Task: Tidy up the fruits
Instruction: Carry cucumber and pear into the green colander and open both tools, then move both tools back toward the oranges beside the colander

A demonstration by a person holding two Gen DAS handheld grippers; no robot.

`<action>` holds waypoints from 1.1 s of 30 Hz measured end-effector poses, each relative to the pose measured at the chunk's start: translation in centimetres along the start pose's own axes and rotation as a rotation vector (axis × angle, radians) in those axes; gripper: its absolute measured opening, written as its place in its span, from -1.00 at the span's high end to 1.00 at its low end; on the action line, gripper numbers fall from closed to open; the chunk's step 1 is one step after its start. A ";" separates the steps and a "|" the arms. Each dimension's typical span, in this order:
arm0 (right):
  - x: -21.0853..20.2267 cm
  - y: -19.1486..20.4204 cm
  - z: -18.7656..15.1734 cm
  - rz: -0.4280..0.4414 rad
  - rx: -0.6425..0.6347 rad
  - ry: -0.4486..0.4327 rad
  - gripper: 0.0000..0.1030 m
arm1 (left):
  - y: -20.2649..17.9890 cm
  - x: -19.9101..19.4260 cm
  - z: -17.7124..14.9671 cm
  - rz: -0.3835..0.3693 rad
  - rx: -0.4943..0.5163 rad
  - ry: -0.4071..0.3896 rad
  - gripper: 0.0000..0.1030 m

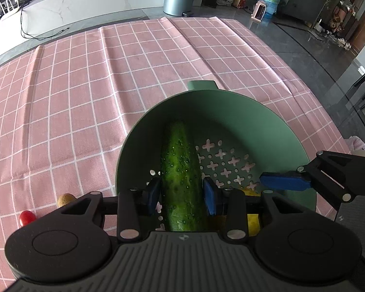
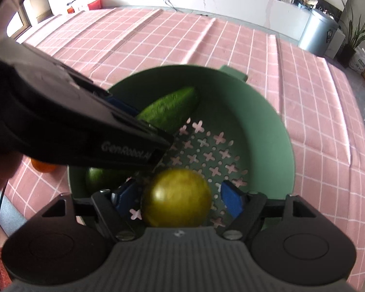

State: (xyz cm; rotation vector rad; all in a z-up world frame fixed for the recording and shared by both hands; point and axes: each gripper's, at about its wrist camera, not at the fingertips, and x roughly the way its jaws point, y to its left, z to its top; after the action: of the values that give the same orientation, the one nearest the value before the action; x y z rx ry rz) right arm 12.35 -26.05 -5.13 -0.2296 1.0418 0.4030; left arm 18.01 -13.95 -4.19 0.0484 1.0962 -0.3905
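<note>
Inside the green colander (image 1: 267,121), the cucumber (image 1: 182,170) lies lengthwise between the clenched pads of the left tongs (image 1: 182,192), pointing far, while the right tongs (image 2: 182,199) stand released around the yellow-green round fruit (image 2: 177,198) near the rim.

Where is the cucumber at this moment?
In the left wrist view the cucumber lies inside the green colander, on its left half, between the left tongs. A round yellow-green fruit sits near it.
</note>
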 end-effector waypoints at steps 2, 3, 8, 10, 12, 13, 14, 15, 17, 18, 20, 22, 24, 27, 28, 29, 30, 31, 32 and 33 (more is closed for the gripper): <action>-0.4 0.2 0.1 -0.014 -0.001 -0.003 -0.43 | -0.1 -0.3 0.1 0.004 0.003 -0.008 0.07; -0.5 0.3 0.2 -0.020 -0.001 -0.005 -0.46 | -0.1 -0.5 0.2 0.005 0.003 -0.012 0.02; -1.5 0.7 -0.3 -0.050 0.006 -0.026 -0.58 | -0.2 -1.9 0.1 0.002 0.012 -0.045 -0.09; -2.0 0.8 -0.7 -0.063 0.026 -0.041 -0.58 | -0.3 -2.5 -0.2 0.001 0.012 -0.060 -0.19; -2.5 0.8 -1.1 -0.072 0.058 -0.061 -0.59 | -0.4 -3.1 -0.6 0.008 0.019 -0.074 -0.19; -2.9 0.6 -1.5 -0.074 0.076 -0.075 -0.60 | -0.6 -3.5 -0.9 0.011 0.024 -0.087 -0.19; -3.4 0.5 -1.9 -0.078 0.098 -0.090 -0.61 | -0.6 -4.0 -1.1 0.011 0.028 -0.100 -0.19; -3.6 0.5 -2.2 -0.083 0.117 -0.104 -0.61 | -0.5 -4.5 -1.3 0.010 0.032 -0.115 -0.20; -4.1 0.6 -2.9 -0.092 0.153 -0.136 -0.61 | -0.3 -5.7 -1.8 0.007 0.034 -0.141 -0.22; -4.6 0.8 -3.3 -0.098 0.173 -0.155 -0.66 | -0.1 -6.3 -2.1 0.007 0.034 -0.153 -0.23; -5.3 1.1 -4.1 -0.105 0.215 -0.198 -0.71 | 0.3 -7.5 -2.8 0.009 0.041 -0.173 -0.25; -6.1 1.7 -5.0 -0.101 0.268 -0.242 -0.71 | 0.9 -8.7 -3.7 0.017 0.054 -0.191 -0.27; -6.9 2.3 -5.9 -0.093 0.323 -0.283 -0.73 | 1.6 -9.8 -4.6 0.029 0.063 -0.205 -0.30; -8.0 3.8 -7.0 -0.080 0.380 -0.344 -0.73 | 3.1 -11.3 -6.3 0.047 0.072 -0.223 -0.34; -8.3 4.4 -7.3 -0.077 0.392 -0.362 -0.74 | 3.6 -11.7 -6.9 0.051 0.070 -0.228 -0.35; -8.5 4.9 -7.6 -0.070 0.400 -0.379 -0.76 | 4.1 -12.0 -7.3 0.053 0.068 -0.230 -0.36; -8.6 5.5 -7.8 -0.062 0.405 -0.394 -0.78 | 4.8 -12.3 -7.8 0.053 0.065 -0.230 -0.38; -8.7 6.2 -8.1 -0.052 0.408 -0.409 -0.79 | 5.4 -12.6 -8.3 0.054 0.061 -0.230 -0.38; -8.8 6.8 -8.3 -0.042 0.405 -0.417 -0.79 | 6.0 -12.7 -8.7 0.059 0.052 -0.231 -0.38; -8.7 7.4 -8.5 -0.034 0.401 -0.421 -0.79 | 6.6 -12.7 -9.1 0.063 0.041 -0.231 -0.38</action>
State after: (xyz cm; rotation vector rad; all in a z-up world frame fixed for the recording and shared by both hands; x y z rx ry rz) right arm -1.35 -24.34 -1.61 0.1913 0.6826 0.1913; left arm 7.36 -2.11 1.72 0.0719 0.8564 -0.3527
